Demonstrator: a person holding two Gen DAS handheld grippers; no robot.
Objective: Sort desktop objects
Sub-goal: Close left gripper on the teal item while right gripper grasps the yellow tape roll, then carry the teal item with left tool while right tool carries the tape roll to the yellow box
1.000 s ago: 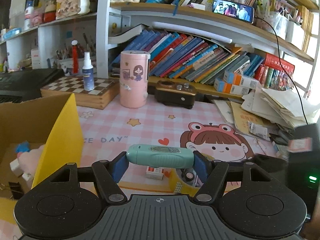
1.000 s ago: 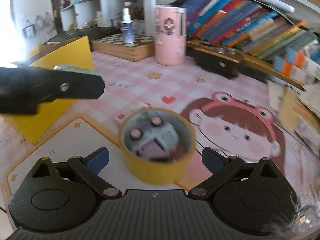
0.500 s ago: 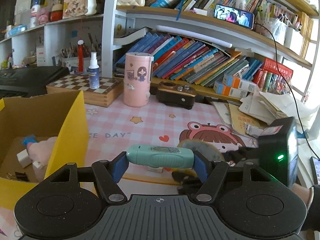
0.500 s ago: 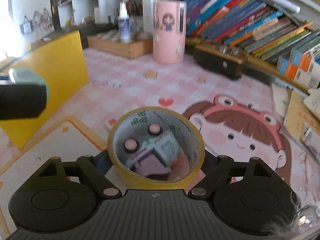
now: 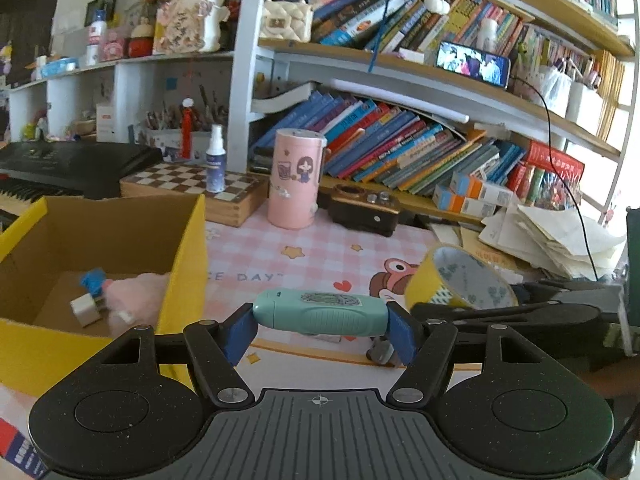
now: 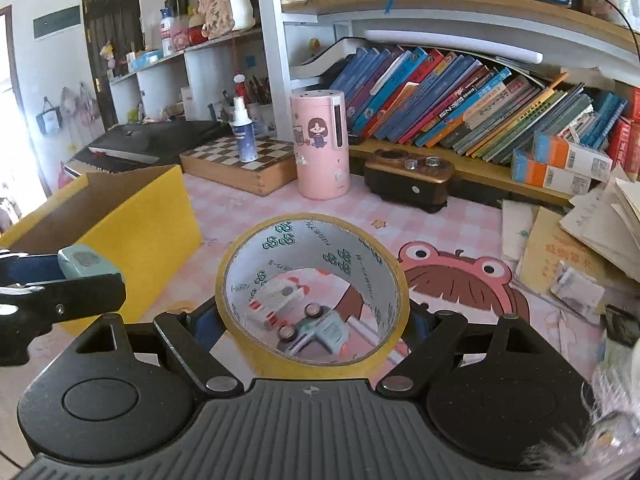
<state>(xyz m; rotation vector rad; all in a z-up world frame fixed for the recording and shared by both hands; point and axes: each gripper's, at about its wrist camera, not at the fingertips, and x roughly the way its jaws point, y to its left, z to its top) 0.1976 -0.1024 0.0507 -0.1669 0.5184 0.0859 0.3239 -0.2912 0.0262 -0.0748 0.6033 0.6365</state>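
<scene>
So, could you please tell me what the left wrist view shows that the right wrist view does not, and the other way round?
Only the left wrist view looks into the yellow cardboard box, showing a pink plush item and a blue and white piece inside. Only the right wrist view, looking through the tape roll, shows a toy car and a small white and red box on the desk mat. Both show the left gripper shut on the mint green device, the right gripper shut on the tape roll, and the pink canister.
</scene>
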